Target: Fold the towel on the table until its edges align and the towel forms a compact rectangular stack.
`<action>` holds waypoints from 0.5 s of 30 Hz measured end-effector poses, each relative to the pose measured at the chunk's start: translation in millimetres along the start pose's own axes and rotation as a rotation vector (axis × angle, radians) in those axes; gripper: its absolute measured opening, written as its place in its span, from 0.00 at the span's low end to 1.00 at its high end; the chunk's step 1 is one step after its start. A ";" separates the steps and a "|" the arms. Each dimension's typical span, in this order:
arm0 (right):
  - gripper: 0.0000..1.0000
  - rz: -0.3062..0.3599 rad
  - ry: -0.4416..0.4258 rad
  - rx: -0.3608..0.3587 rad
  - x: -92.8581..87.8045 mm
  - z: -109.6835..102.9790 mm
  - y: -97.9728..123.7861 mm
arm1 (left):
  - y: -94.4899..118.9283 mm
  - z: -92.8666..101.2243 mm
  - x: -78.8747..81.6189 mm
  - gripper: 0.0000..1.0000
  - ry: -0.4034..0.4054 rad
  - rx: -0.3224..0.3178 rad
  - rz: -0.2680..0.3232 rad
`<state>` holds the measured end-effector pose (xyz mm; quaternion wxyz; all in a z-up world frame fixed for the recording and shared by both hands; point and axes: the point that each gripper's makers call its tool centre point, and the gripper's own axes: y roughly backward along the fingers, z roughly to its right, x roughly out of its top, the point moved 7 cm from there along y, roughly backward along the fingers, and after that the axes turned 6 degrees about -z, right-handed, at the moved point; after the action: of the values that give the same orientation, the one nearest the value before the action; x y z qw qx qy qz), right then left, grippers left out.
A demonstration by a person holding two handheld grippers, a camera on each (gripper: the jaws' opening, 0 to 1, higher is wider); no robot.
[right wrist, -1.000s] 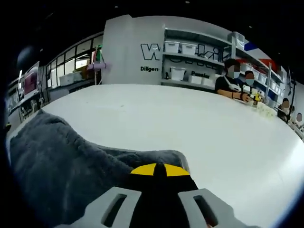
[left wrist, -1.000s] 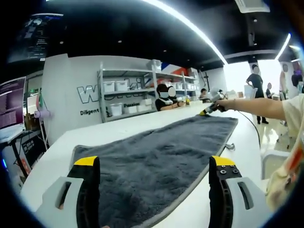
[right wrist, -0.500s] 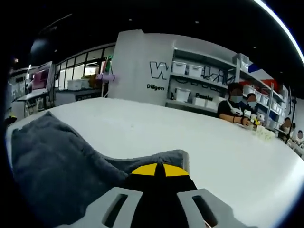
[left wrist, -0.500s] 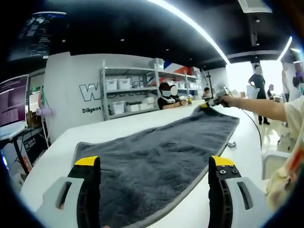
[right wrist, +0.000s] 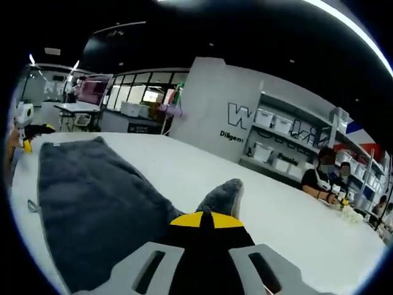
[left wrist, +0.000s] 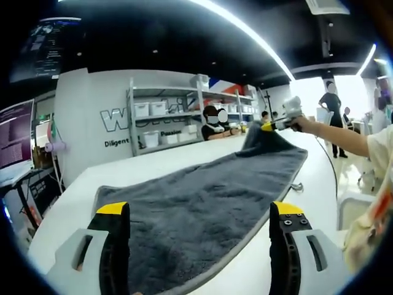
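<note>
right gripper (right wrist: 206,216): we're pinching the grey towel (left wrist: 202,203) corner, holding it above the table (right wrist: 276,215)
left gripper (left wrist: 199,212): we're holding jaws wide, gripping nothing

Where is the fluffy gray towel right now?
The towel lies spread on the white table between the open left gripper tips. Its far corner is lifted by the right gripper.

soft cloth on a smooth glossy top

the towel (left wrist: 202,203) is dark grey plush cloth, matt with a fuzzy nap. the table (right wrist: 288,227) is smooth white with a faint sheen. the left gripper (left wrist: 199,246) has matt grey plastic jaws, black inner pads and yellow tips; the right gripper (right wrist: 206,222) looks alike.
</note>
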<state>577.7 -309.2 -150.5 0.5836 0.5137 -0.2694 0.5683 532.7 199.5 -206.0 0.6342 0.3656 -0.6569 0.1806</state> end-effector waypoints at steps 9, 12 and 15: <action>0.00 0.050 0.112 0.171 4.5 -65.4 20.3 | 0.1 -0.3 -1.3 0.92 0.004 -0.004 0.002; 0.00 0.038 0.153 0.256 0.8 -87.8 26.7 | 0.1 -1.0 -3.1 0.92 0.004 -0.004 -0.006; 0.00 -0.003 0.219 0.320 -6.8 -107.5 30.4 | 0.3 -1.7 -4.3 0.92 0.006 -0.001 -0.007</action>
<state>518.7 -219.8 -182.8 0.5209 0.5354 -0.1096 0.6558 533.4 201.9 -209.9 0.6370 0.3669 -0.6538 0.1793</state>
